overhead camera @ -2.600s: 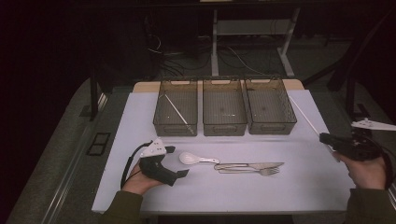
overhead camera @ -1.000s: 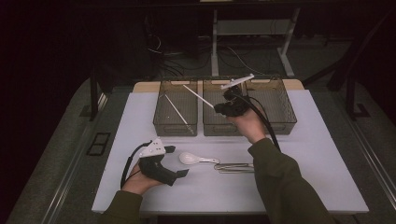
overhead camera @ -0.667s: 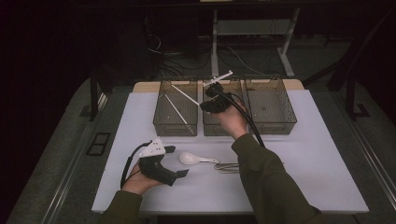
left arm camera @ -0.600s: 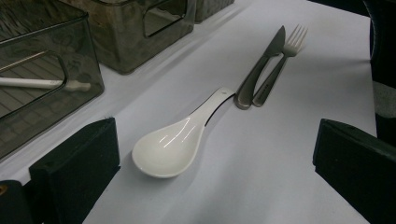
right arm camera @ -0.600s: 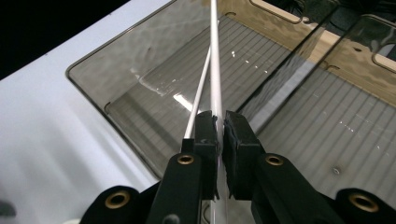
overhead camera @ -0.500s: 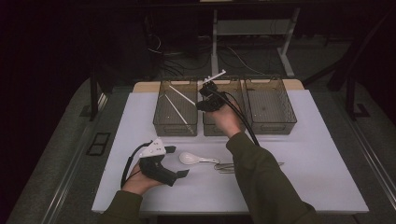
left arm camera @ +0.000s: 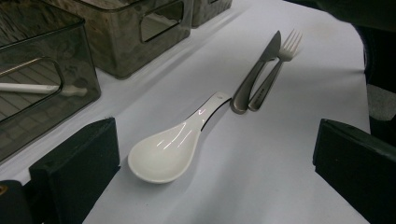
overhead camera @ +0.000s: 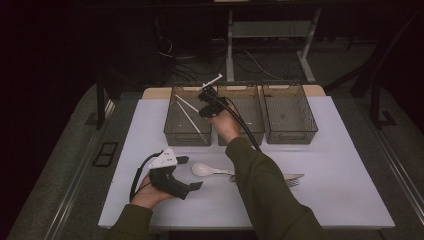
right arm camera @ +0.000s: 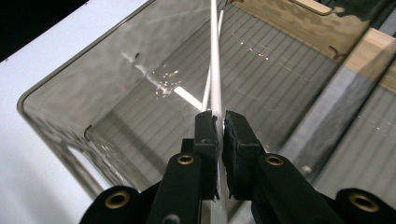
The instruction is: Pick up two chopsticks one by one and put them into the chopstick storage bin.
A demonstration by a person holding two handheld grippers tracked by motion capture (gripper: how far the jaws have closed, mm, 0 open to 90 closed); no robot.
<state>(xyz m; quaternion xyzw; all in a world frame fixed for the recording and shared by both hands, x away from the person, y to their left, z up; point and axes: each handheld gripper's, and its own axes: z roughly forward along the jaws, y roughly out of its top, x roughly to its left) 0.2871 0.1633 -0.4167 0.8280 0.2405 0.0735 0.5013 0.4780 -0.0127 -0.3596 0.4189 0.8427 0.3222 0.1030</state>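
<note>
The high view is dim: only the white table [overhead camera: 350,165] catches light, and the floor and room around it sink into near black, with soft, grainy detail. The left gripper view is brighter and fairly sharp; the white spoon [left arm camera: 168,151] between the jaws carries small glints and a faint shadow, while the jaws themselves blur at the lower corners. In the right gripper view, speckled glare sits on the clear bin [right arm camera: 116,93] ahead of the jaws.
</note>
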